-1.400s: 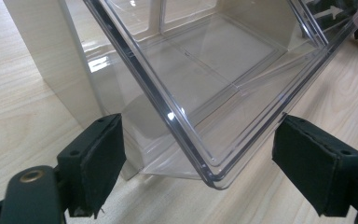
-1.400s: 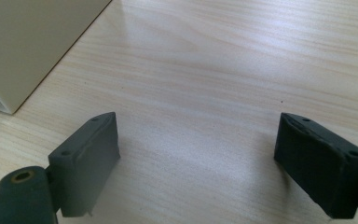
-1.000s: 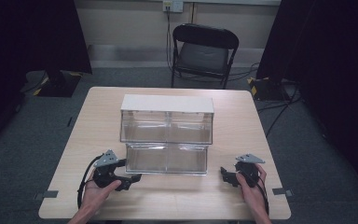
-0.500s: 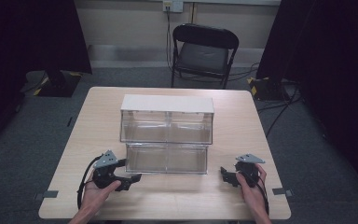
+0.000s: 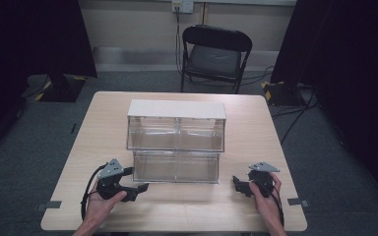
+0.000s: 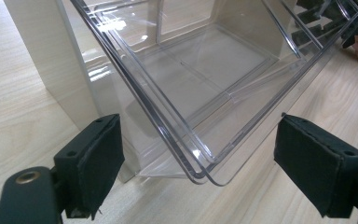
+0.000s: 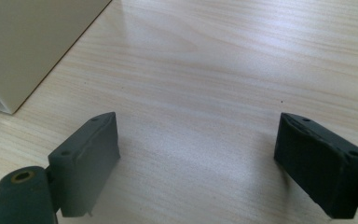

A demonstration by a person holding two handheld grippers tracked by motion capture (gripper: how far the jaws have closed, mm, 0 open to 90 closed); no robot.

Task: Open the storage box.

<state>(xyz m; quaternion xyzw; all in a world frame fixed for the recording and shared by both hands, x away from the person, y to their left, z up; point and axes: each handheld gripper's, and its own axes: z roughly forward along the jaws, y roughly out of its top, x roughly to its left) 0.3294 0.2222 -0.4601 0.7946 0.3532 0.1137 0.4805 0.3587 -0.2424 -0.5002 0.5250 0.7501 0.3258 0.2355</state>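
Between the spread, empty fingers of the left gripper [image 6: 200,163] lies the near corner of the clear drawer [image 6: 205,93], pulled out along the tabletop [image 5: 187,206], while the right gripper [image 5: 237,184], equally open, sits well apart.

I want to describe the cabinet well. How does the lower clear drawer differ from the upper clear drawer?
The lower clear drawer is pulled out toward the person; the upper clear drawer sits closed in the cabinet. The lower drawer lies in front of the left claw, its corner between the open jaws, untouched; the upper drawer has no claw near it. Both are transparent, look empty, and have a middle divider.
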